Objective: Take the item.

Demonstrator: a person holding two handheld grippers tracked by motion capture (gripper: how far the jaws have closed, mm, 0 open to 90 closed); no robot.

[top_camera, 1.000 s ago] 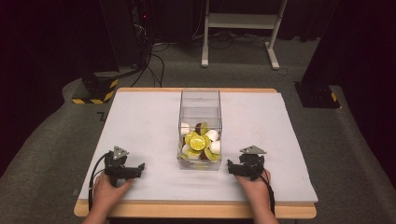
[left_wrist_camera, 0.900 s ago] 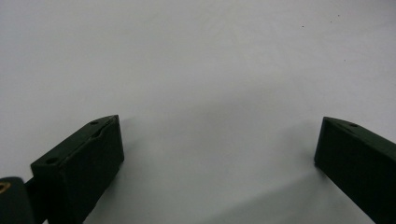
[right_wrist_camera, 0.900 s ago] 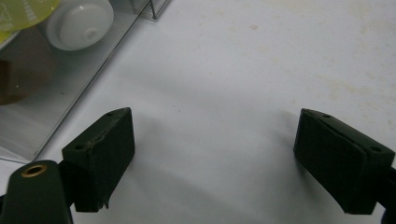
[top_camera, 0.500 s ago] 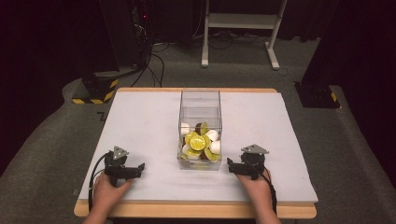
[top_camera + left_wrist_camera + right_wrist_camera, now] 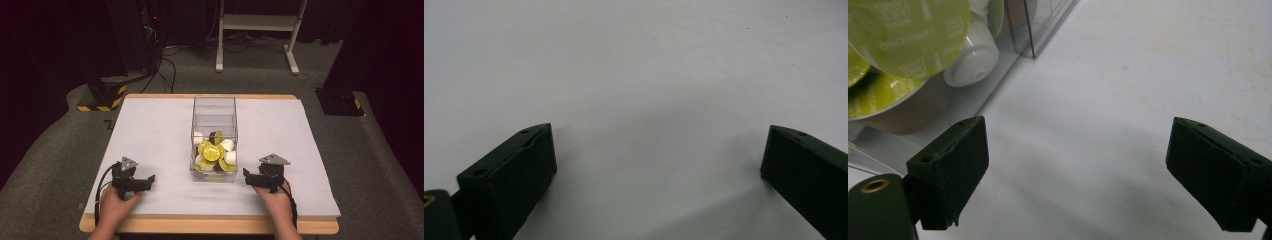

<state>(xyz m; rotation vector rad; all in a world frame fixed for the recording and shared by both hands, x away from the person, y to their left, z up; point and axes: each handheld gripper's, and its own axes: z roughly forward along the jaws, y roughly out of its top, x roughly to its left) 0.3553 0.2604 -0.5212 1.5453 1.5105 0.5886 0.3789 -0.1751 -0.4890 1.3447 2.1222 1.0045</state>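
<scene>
both claws, left claw [image 5: 148,179] and right claw [image 5: 247,176], rest wide open and empty near the bench's front edge. looks like pre-grasp idle. next move likely reaches into the clear box [image 5: 214,112] of coffee capsules [image 5: 211,152].

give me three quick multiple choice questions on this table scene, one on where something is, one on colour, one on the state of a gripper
1. Where does the clear box stand?
A. between the two grippers, a little farther from the person
B. at the table's far left corner
C. on the floor beside the table

2. What colour are the lids of the topmost capsules in the box?
A. red
B. yellow-green
C. blue

3. How do the jaws of the right gripper stand?
A. shut on a capsule
B. shut on nothing
C. wide open, with nothing between them

Answers: 1 A, the high view shows the box midway across the white table, the left gripper to one side and the right to the other. 2 B, yellow-green lids show in the high and right gripper views. 3 C, bare table lies between the jaws in its own view.
</scene>
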